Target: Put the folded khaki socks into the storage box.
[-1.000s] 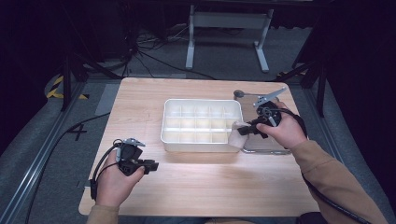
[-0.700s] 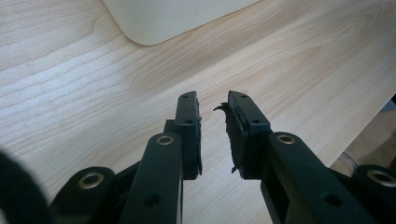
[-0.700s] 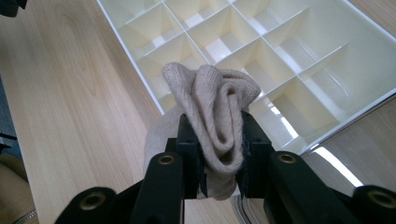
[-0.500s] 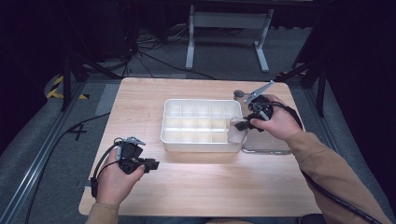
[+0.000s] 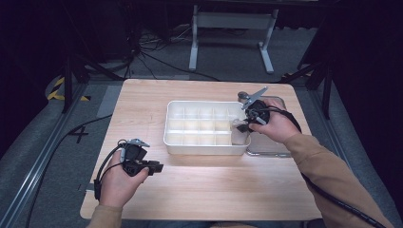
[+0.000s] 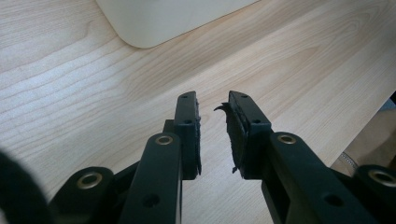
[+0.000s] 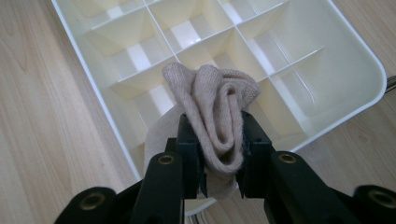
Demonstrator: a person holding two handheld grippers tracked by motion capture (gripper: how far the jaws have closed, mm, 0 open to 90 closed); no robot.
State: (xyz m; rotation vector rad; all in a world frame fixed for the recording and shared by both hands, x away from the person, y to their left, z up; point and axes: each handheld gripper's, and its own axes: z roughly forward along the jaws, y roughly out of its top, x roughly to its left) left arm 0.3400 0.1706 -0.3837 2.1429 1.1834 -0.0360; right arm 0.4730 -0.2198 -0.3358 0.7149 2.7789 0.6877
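A white divided tray [image 5: 190, 142] stands at the middle of the wooden table. My right gripper [image 5: 243, 127] is shut on a folded beige sock [image 5: 239, 134] and holds it over the tray's right end. In the right gripper view the sock [image 7: 215, 105] bulges up between the two jaws of the right gripper [image 7: 219, 140], just above the tray's [image 7: 327, 79] compartments. My left gripper [image 5: 154, 167] rests low near the table's front left, away from the tray. Its jaws point right and stand apart with nothing between them. In its own view the left gripper [image 6: 212, 105] looks over bare wood, with a tray corner [image 6: 159, 23] at the top.
A clear flat tray [image 5: 268, 148] lies on the table just right of the white one, partly under my right hand. Cables trail from both grippers off the table's edges. A metal stand [image 5: 233, 21] is on the floor beyond the table's far edge.
My right hand has carried the sock a little to the left and down, from beside the tray's right wall to over its right end. The left hand has stayed put.
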